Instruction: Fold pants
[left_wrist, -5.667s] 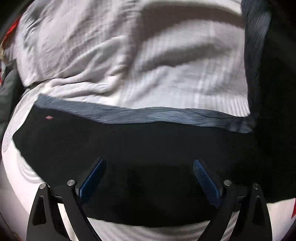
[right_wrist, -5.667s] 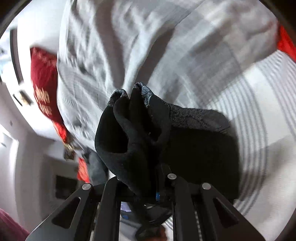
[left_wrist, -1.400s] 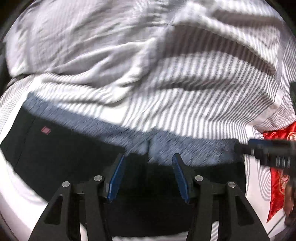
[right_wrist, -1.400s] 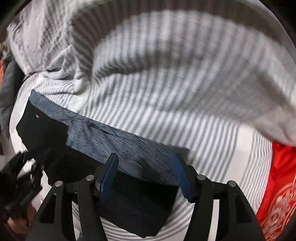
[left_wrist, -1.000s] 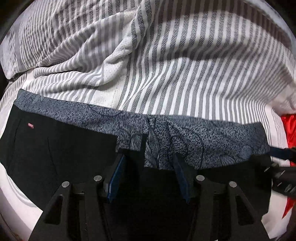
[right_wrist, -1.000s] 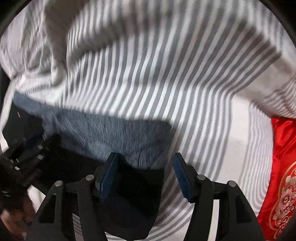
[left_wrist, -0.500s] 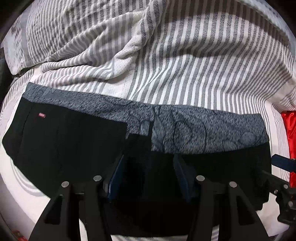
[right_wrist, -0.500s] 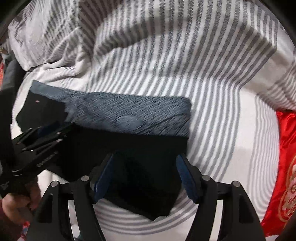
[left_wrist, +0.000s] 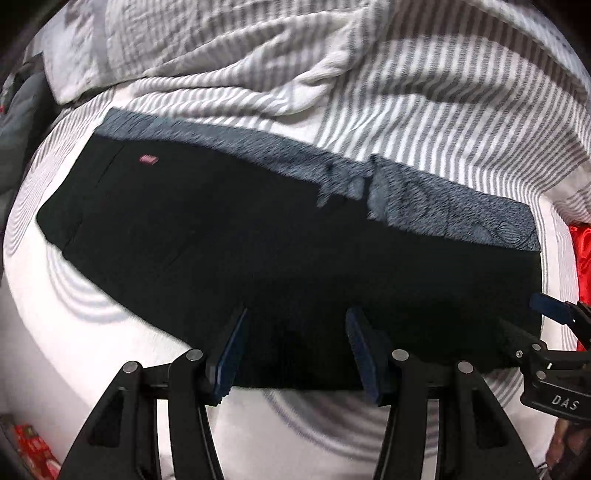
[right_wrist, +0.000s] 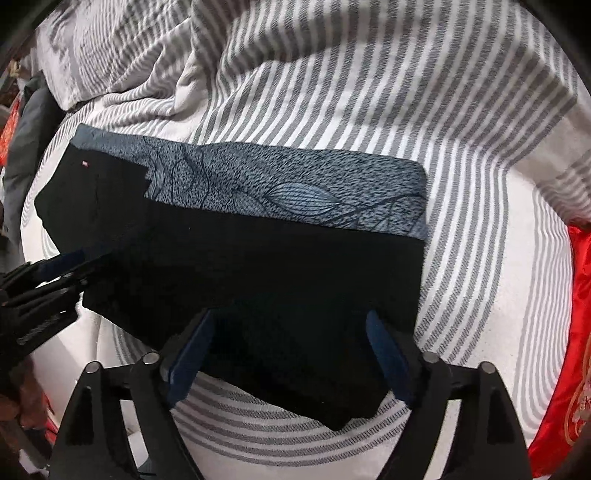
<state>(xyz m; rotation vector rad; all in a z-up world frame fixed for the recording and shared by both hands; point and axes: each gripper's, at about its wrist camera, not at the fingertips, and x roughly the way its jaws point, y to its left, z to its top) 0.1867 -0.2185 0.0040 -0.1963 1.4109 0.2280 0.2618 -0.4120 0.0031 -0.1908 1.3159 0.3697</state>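
The black pants (left_wrist: 258, 251) lie flat on the striped bedsheet (left_wrist: 461, 122), doubled leg over leg so the grey patterned band (right_wrist: 295, 192) shows along the far edge; their long axis runs left to right. Both the left gripper (left_wrist: 295, 343) and right gripper (right_wrist: 288, 354) hang at the near edge, jaws wide, holding nothing, probably poised for the next crosswise fold

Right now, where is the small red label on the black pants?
In the left wrist view the small red label sits near the left end of the black pants, just below the grey patterned band.
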